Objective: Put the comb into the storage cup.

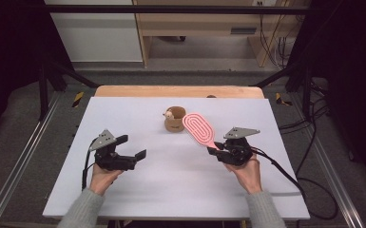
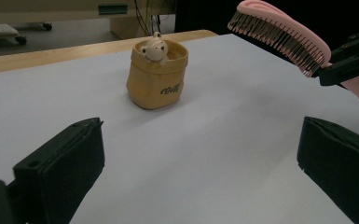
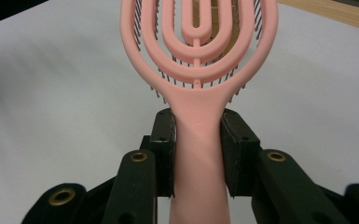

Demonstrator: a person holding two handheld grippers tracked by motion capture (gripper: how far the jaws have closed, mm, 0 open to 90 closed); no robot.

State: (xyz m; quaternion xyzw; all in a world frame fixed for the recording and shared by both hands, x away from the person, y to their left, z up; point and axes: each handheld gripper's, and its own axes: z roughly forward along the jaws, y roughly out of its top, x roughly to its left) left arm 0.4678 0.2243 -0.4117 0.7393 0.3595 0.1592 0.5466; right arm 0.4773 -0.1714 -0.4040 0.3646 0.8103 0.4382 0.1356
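The right gripper (image 1: 217,151) has its fingers pinching the handle of the pink hairbrush (image 1: 200,128), held above the tabletop (image 1: 171,185) beside the tan pot (image 1: 175,119); the left gripper (image 1: 134,147) fingers stand spread, empty.

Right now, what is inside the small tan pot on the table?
A little cream bear figure peeks over the rim of the tan pot. Its head shows; the pot wall hides its body and anything below.

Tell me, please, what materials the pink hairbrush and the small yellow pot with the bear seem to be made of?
Pink hairbrush: probably matte moulded plastic, with smooth looped ribs and thin dark bristles. Yellow pot: looks like glazed ceramic shaped as a creased bag, with a soft sheen; the bear likely the same.
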